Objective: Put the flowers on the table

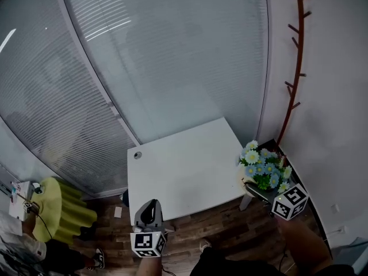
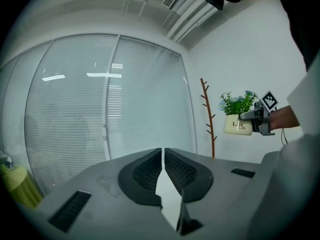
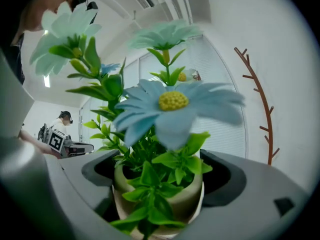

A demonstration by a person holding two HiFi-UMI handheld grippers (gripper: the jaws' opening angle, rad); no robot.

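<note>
One bunch of artificial flowers (image 3: 172, 101): soft pale-blue daisy blooms with yellow centres over glossy green leaves, set in a smooth, round cream pot (image 3: 192, 199). It is held in the air just beside the near right corner of the tabletop (image 1: 178, 165), not resting on it. Right gripper (image 3: 157, 176): jaws spread to the pot's width, their dark pads clamped on its two sides. Left gripper (image 2: 163, 156): ribbed black jaws closed tip to tip, nothing between them, low at the near edge. Tabletop: white, flat, rectangular. Coat stand (image 1: 296, 62): brown, branch-shaped, against the wall.
</note>
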